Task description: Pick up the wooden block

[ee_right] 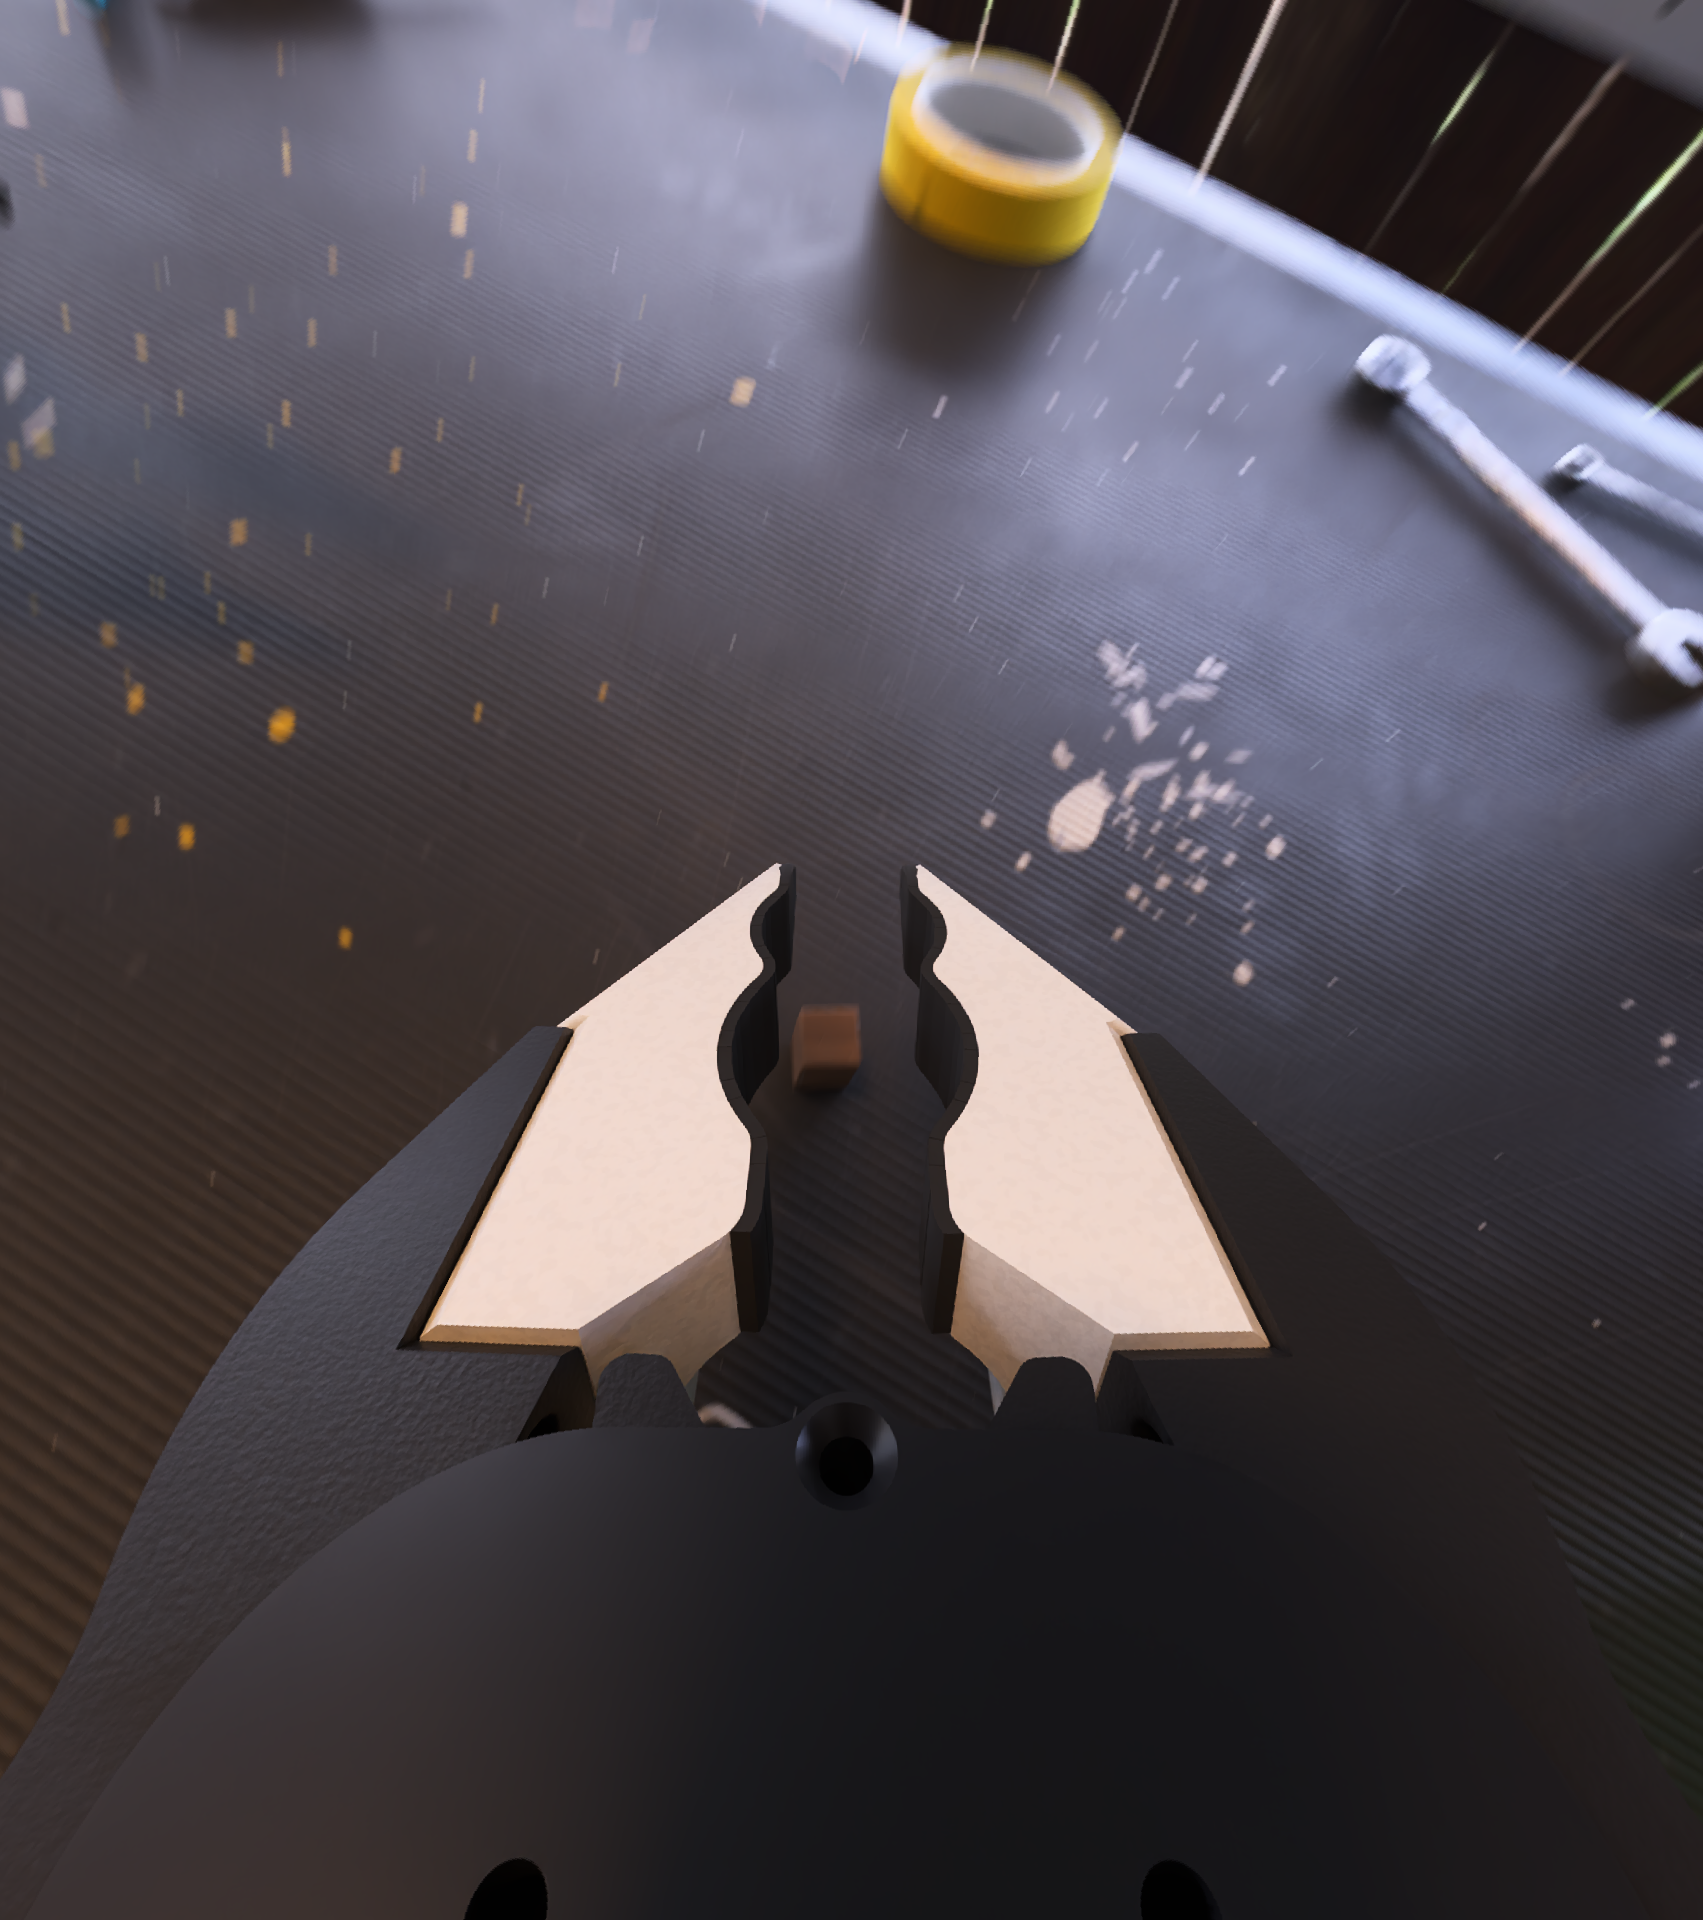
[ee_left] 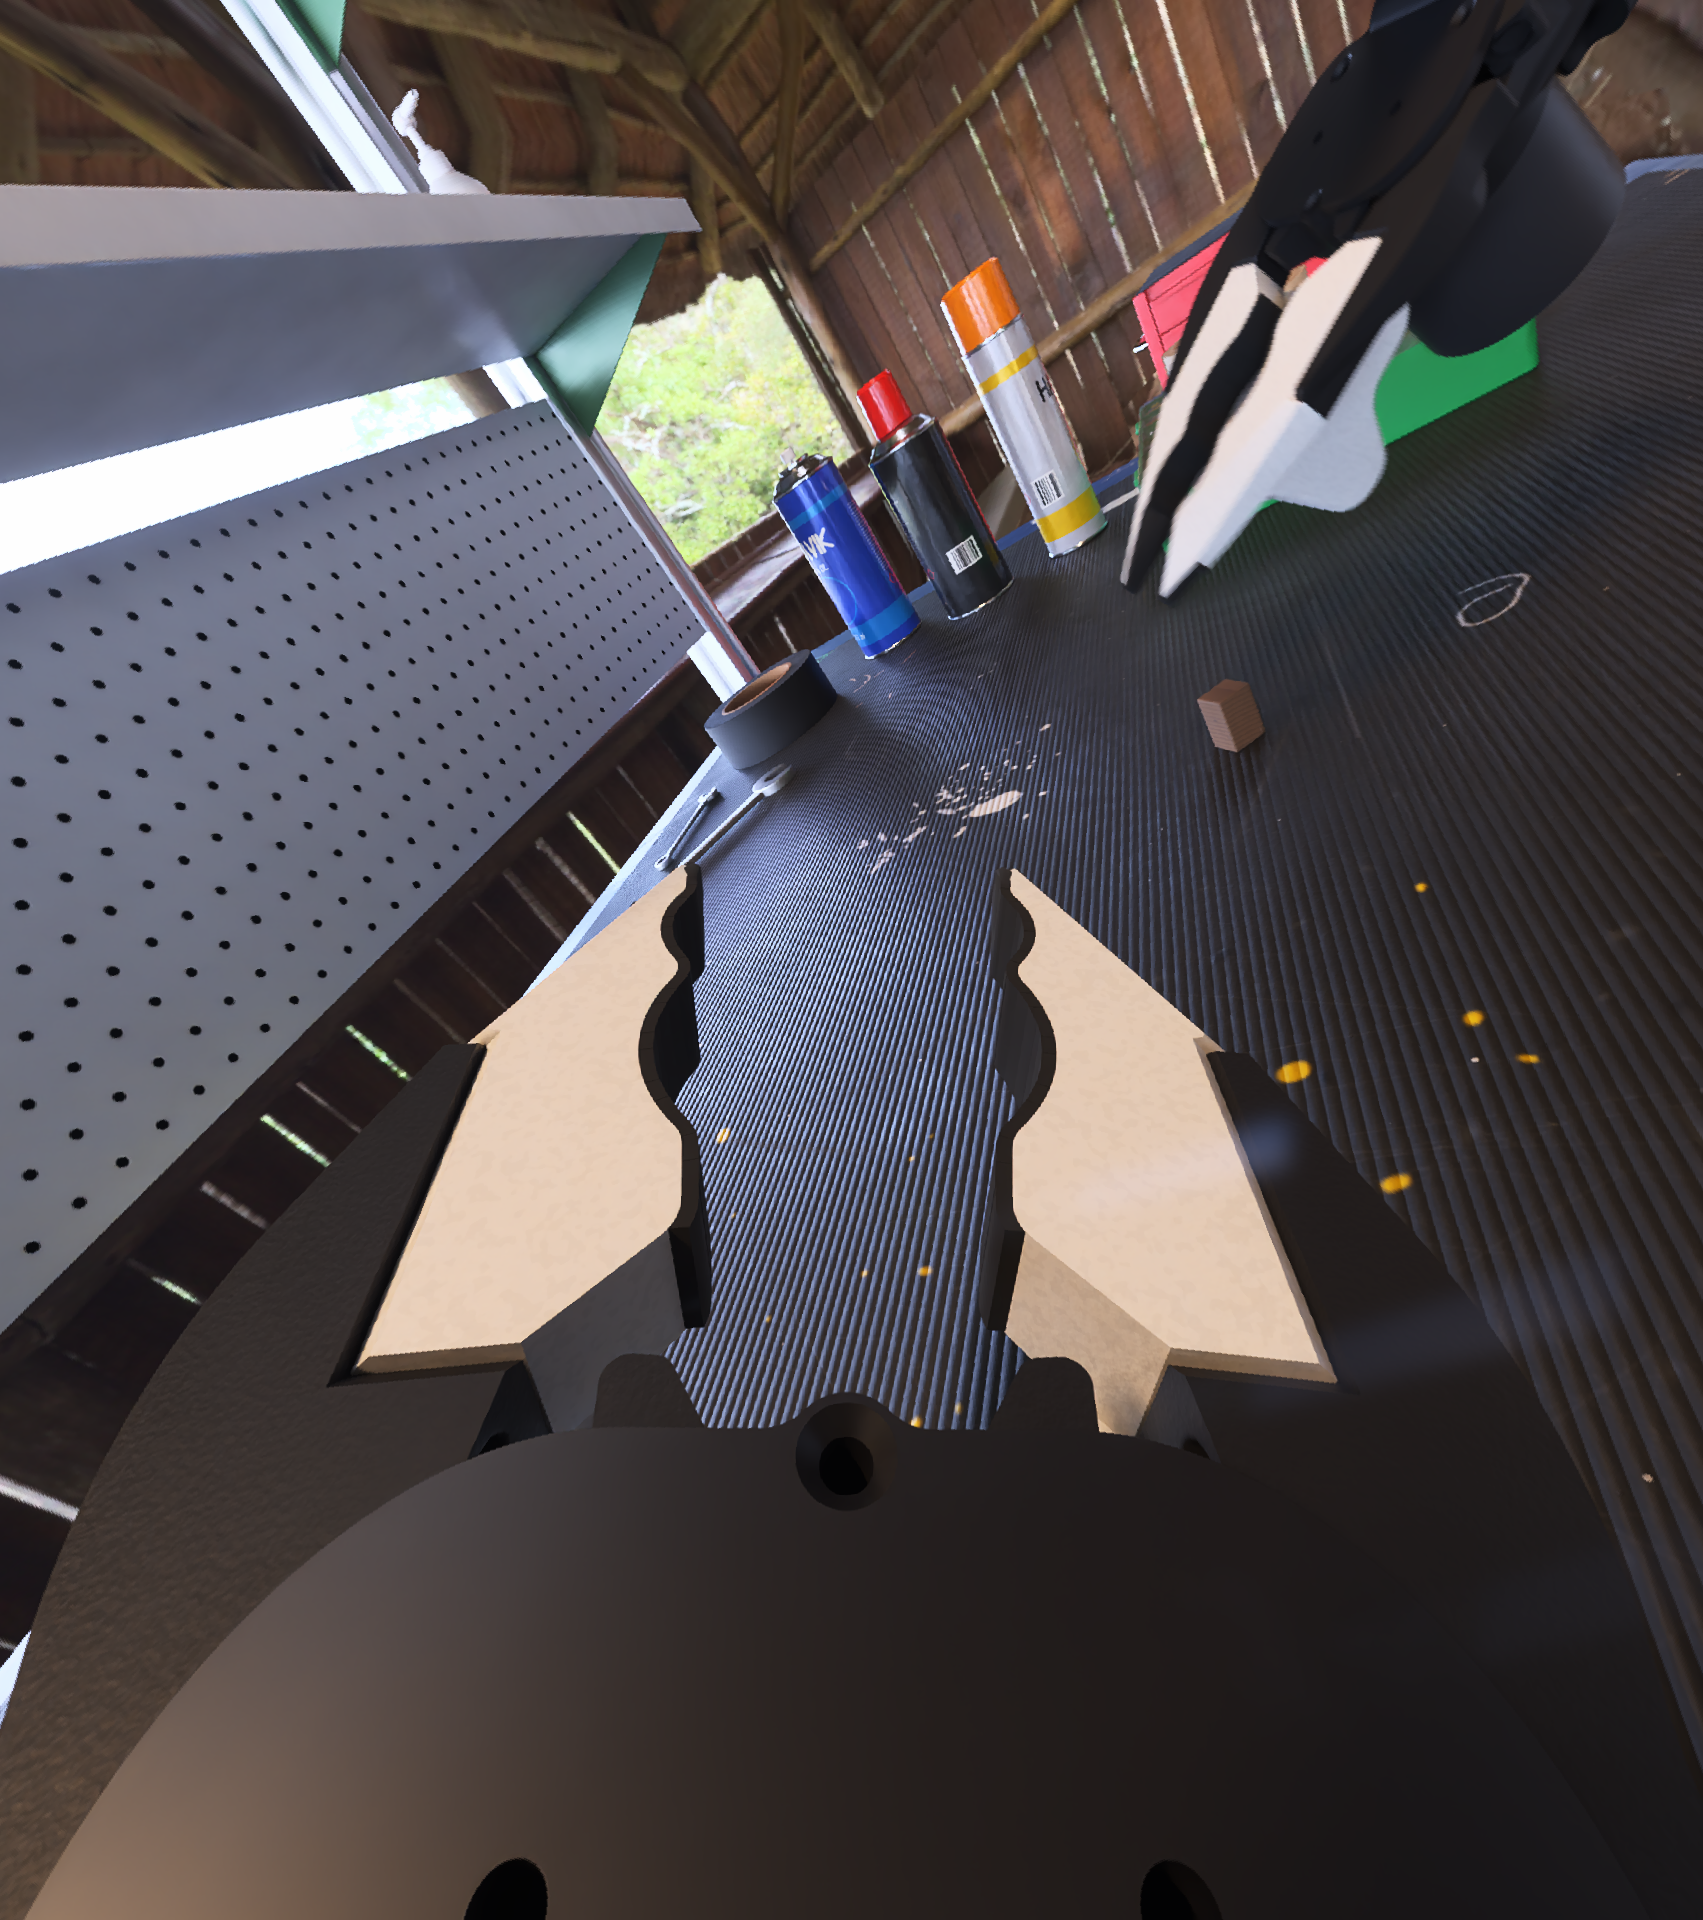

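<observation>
A: While the right gripper point(ee_right: 847, 883) is hanging over the dark ribbed mat point(ee_right: 514, 935), where is the wooden block point(ee_right: 826, 1044) sitting?

B: In the right wrist view it is showing just below the frame's centre, in the gap between the two fingers, lying on the mat and touching neither. The jaws are standing narrowly apart with nothing held.

A: And from the other side?

B: In the left wrist view the wooden block point(ee_left: 1229, 714) is lying alone right of centre, and the right gripper point(ee_left: 1153, 582) is coming down from the upper right, its tips hovering above and to the left of the block, clear of it.

A: What is the left gripper point(ee_left: 852, 883) doing?

B: It is filling the lower half of its own view, fingers spread wide and empty, well apart from the block.

A: Anything else lying around?

B: A yellow tape roll point(ee_right: 998, 156) is sitting at the top of the right wrist view, two wrenches point(ee_right: 1543, 520) at the right edge; that frame is blurring there, so they are possibly touching. The left wrist view is showing a black tape roll point(ee_left: 769, 712), three spray cans point(ee_left: 930, 499) and a grey pegboard point(ee_left: 203, 831) on the left
</observation>
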Controlling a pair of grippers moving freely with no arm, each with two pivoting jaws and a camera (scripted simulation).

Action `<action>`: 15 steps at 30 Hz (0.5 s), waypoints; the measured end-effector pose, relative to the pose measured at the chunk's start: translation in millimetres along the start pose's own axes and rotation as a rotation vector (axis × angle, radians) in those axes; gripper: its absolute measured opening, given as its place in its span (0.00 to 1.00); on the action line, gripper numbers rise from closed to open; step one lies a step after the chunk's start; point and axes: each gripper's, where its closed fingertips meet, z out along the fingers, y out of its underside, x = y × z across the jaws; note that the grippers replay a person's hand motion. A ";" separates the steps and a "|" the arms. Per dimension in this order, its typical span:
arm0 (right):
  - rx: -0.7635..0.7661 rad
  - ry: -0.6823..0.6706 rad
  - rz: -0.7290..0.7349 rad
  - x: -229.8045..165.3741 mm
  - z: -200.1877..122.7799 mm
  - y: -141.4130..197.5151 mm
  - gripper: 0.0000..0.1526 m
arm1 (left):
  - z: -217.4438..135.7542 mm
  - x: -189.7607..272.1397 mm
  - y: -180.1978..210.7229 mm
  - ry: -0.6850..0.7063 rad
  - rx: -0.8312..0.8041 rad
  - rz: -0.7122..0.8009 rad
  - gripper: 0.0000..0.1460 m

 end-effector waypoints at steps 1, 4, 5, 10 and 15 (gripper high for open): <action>-0.049 -0.021 -0.016 -5.4 1.6 10.8 0.14 | 0.0 0.5 0.0 0.001 -0.002 0.004 0.38; -0.124 -0.080 -0.040 -15.8 7.2 33.5 0.18 | 0.4 2.0 0.0 0.009 0.000 0.002 0.38; -0.131 -0.086 -0.044 -17.0 8.6 37.7 0.20 | 0.7 2.5 0.4 0.011 -0.001 -0.001 0.38; -0.167 -0.120 -0.073 -18.4 15.2 51.9 0.24 | 2.1 5.7 1.8 0.026 -0.008 0.000 0.38; -0.198 -0.099 -0.045 -6.7 22.5 57.9 0.28 | 2.6 7.2 1.6 0.030 -0.007 -0.001 0.38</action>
